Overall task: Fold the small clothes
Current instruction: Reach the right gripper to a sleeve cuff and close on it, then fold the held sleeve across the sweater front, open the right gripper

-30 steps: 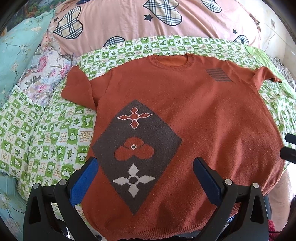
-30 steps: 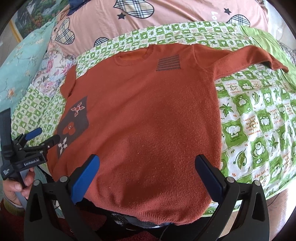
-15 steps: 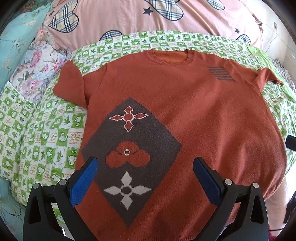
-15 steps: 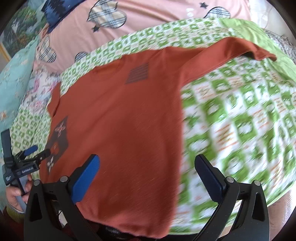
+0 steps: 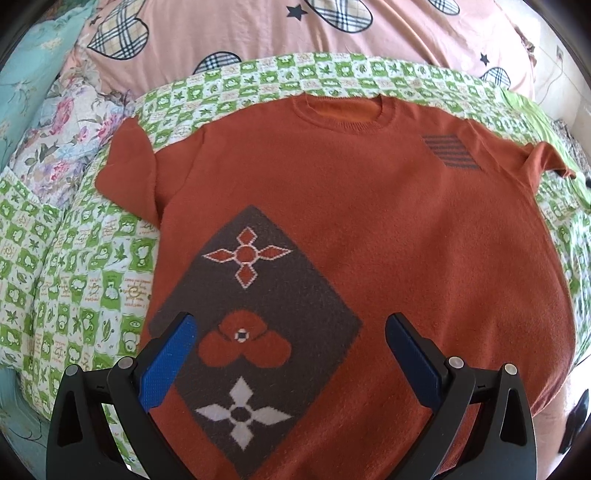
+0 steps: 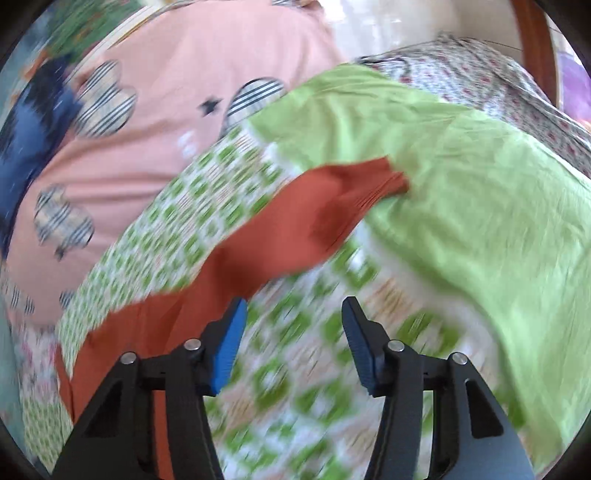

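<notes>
A rust-orange short-sleeved sweater lies flat, front up, on a green-checked quilt. It has a dark diamond patch with flower shapes at its lower left. My left gripper is open and empty, hovering over that patch near the hem. My right gripper is open and empty, narrower than before, over the quilt just below the sweater's right sleeve. The right wrist view is motion-blurred.
A pink pillow with plaid hearts lies behind the sweater. A floral cushion and teal bedding sit at the left. A plain light-green sheet lies to the right of the sleeve.
My right gripper has swung right, away from the sweater's body towards its right sleeve, and its jaws have narrowed. My left gripper has shifted slightly forward over the diamond patch.
</notes>
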Demonstrator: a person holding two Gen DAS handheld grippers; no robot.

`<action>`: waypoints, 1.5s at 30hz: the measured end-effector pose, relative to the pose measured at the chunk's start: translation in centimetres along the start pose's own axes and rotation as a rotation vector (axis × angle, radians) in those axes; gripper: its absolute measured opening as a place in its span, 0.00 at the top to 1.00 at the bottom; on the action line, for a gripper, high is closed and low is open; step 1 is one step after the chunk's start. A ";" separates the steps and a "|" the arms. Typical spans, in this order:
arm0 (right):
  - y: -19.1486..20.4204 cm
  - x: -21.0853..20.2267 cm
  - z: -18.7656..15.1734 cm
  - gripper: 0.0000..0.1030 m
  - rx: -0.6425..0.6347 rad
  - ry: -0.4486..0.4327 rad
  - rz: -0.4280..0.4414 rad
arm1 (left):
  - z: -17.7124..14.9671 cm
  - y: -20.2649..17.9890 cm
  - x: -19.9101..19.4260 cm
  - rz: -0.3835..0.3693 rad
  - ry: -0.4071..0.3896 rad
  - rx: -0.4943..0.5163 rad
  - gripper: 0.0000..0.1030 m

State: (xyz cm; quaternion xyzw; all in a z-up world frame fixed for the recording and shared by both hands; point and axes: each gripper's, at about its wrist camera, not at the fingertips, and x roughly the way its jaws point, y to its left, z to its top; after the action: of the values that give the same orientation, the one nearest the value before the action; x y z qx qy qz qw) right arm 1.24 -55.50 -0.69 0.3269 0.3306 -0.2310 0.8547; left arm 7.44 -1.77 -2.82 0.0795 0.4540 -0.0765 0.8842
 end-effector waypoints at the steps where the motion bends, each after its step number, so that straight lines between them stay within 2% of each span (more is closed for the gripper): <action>1: -0.8 0.9 1.2 0.50 0.024 -0.005 -0.026 | 0.1 -0.2 0.3 -0.001 0.011 0.002 0.01; 4: -3.1 4.2 4.7 0.51 0.104 -0.012 -0.058 | 0.4 -0.8 1.2 0.005 0.041 0.009 0.01; 9: -4.9 7.5 6.7 0.55 0.168 0.011 -0.067 | 1.1 -2.0 2.5 0.004 0.082 0.022 0.01; 11: -5.0 8.7 7.2 0.65 0.160 0.009 -0.091 | 1.3 -2.4 3.0 0.005 0.095 0.027 0.01; 13: -4.8 8.9 7.6 0.91 0.148 0.004 -0.071 | 1.5 -2.6 3.6 0.005 0.113 0.031 0.01; 15: -3.3 8.0 7.6 0.92 0.102 -0.011 -0.058 | 1.7 -2.8 3.8 0.003 0.123 0.033 0.01; 18: 2.2 5.4 6.8 0.92 -0.069 -0.042 0.030 | 1.8 -2.9 3.9 -0.006 0.117 0.037 0.01; 21: 9.1 3.1 5.0 0.92 -0.236 -0.036 0.115 | 1.5 -2.8 4.2 -0.018 0.127 0.036 0.01; 26: 21.4 0.9 -0.5 0.93 -0.413 0.066 0.383 | 1.0 -2.7 4.1 -0.050 0.127 0.027 0.01; 32: 33.1 3.2 -9.4 0.93 -0.513 0.247 0.595 | 0.1 -1.1 3.0 -0.069 0.099 -0.013 0.01; 38: 43.2 6.8 -19.1 0.92 -0.588 0.440 0.716 | -0.7 2.4 2.2 -0.068 0.086 -0.099 0.01; 41: 46.3 8.8 -23.1 0.93 -0.588 0.522 0.750 | -1.2 4.3 2.3 -0.056 0.088 -0.139 0.01; 45: 48.6 11.7 -26.2 0.92 -0.577 0.573 0.733 | -1.7 6.3 2.6 -0.051 0.096 -0.184 0.01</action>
State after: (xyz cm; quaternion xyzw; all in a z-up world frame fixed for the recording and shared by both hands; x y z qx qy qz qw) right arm 27.96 -5.97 -4.19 0.2230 0.4646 0.2805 0.8098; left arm 8.95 4.60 -5.46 -0.0101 0.5026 -0.0532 0.8628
